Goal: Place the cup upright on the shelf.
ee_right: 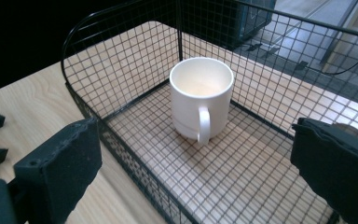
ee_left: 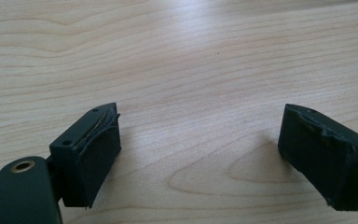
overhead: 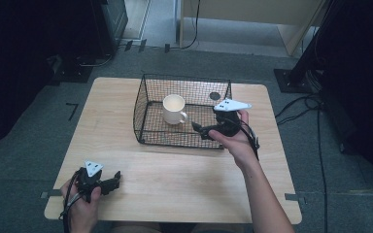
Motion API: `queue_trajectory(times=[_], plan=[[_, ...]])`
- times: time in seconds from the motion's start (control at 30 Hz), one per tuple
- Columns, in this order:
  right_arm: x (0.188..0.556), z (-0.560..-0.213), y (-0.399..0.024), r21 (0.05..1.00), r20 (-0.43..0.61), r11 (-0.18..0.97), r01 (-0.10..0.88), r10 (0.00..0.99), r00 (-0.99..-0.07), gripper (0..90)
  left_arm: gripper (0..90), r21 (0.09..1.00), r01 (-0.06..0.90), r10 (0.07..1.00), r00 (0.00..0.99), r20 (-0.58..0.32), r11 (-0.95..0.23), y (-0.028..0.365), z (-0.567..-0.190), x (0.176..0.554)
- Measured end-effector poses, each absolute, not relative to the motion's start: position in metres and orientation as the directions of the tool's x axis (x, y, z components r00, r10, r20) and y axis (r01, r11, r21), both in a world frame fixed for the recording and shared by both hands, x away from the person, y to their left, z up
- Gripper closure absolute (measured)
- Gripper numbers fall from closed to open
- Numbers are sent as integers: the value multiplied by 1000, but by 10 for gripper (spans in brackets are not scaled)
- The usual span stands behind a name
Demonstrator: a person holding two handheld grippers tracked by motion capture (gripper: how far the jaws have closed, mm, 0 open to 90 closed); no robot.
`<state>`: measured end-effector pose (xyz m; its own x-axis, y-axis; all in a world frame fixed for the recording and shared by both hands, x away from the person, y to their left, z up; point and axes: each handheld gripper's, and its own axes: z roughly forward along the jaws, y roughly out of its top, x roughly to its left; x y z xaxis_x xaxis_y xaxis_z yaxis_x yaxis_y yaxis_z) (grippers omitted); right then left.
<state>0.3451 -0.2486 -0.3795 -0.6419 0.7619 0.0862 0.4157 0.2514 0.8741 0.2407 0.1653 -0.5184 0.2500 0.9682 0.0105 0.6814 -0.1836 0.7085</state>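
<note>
Table (overhead: 175, 170) of pale wood carries everything, with grey floor around it. At the near left corner the person's left hand (overhead: 80, 206) holds the left gripper (overhead: 117, 179) low over the bare wood, pointing toward the right; in the left gripper view its two black jaws stand wide apart with nothing between them, only wood grain beneath. Farther right and toward the far edge sits a black wire basket (overhead: 148, 82), open at the top. Inside it, toward its left part, a white mug (overhead: 174, 109) stands upright on the mesh floor, its handle turned toward the near right. In the right gripper view the mug (ee_right: 201, 95) appears empty, with its handle facing the camera. Just right of the mug, the right hand (overhead: 238, 141) holds the right gripper (overhead: 195, 127) over the basket's near right part, aimed at the mug; its jaws are spread wide, apart from the mug and grasping nothing.
</note>
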Motion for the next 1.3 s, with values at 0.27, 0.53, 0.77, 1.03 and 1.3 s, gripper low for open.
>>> queue_trajectory(times=[0.27, 0.53, 0.77, 1.03, 1.3], plan=[[322, -389, -270, 871, 83, 239, 429, 790, -608, 0, 132, 708, 682, 968, 249, 11, -184, 165, -518, 241], [300, -403, -297, 867, 108, 207, 454, 811, -575, 0, 132, 709, 681, 969, 248, 9, -181, 165, -519, 241], [280, -416, -322, 860, 109, 192, 473, 835, -539, 0, 132, 710, 681, 968, 249, 10, -182, 165, -519, 241], [262, -438, -346, 842, 130, 162, 515, 865, -484, 0, 132, 709, 681, 968, 251, 11, -184, 165, -518, 241], [239, -460, -377, 830, 178, 91, 550, 892, -416, 0, 132, 709, 681, 968, 251, 12, -185, 165, -518, 241]])
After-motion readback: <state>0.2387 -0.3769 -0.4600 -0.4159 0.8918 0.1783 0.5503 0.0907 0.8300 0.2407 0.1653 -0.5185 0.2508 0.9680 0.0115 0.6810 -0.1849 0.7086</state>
